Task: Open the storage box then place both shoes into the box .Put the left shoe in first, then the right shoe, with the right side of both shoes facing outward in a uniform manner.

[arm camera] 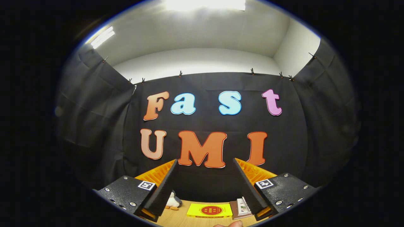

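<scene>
My gripper (204,164) is held high and points at the booth's black cloth wall, well above the wooden table (180,218). Its two fingers (165,186) stand wide apart with nothing between them, so it is open. Between the fingers I see just the cloth wall and a strip of table far below.
On the table below the fingers lie a yellow box with a red round mark (209,210), a small stack of books (241,208) to its right, and a small plush penguin (173,201) by the left finger. A fingertip of a person's hand (232,224) shows at the nearest table edge.
</scene>
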Action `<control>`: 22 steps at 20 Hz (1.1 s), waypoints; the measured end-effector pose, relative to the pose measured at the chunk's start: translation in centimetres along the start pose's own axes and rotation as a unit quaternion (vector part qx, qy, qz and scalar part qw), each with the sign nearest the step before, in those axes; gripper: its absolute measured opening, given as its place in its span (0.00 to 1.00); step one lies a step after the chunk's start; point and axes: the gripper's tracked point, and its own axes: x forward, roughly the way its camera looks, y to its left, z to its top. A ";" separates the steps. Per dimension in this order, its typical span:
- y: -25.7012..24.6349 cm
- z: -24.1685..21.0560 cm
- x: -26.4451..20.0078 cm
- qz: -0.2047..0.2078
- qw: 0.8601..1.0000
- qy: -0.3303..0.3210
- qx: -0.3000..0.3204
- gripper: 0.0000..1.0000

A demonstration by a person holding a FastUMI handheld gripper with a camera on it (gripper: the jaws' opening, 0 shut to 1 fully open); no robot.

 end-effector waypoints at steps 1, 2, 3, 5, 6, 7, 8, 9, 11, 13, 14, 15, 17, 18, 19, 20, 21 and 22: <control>0.1 -0.3 -0.1 0.003 1.000 0.006 0.000 0.99; 0.5 -0.6 -0.1 0.007 1.000 0.012 0.003 0.99; 0.9 -0.9 -0.3 0.013 1.000 0.017 0.007 0.99; 2.0 -1.7 -0.5 0.026 0.999 0.031 0.019 0.99; 2.6 -2.2 -0.5 0.034 0.998 0.038 0.026 0.99; 3.2 -2.6 -0.5 0.042 0.998 0.046 0.033 0.99; 3.8 -3.1 -0.7 0.050 0.996 0.054 0.041 0.99; 4.6 -3.6 -0.9 0.061 0.995 0.062 0.050 0.99; 6.6 -5.3 -1.3 0.087 0.990 0.090 0.070 0.99; 8.5 -7.6 -2.0 0.113 0.981 0.129 0.094 0.99; 9.6 -9.0 -2.7 0.127 0.973 0.154 0.113 0.99; 10.9 -10.2 -3.4 0.142 0.964 0.181 0.133 0.99; 12.9 -12.7 -4.3 0.161 0.945 0.228 0.170 0.99; 13.7 -13.7 -4.7 0.169 0.936 0.248 0.181 0.99; 14.5 -14.9 -5.3 0.178 0.928 0.268 0.188 0.98; 15.5 -16.0 -5.9 0.187 0.920 0.286 0.190 0.98; 16.4 -17.2 -6.5 0.199 0.911 0.306 0.193 0.98; 17.5 -18.5 -7.3 0.210 0.900 0.327 0.198 0.98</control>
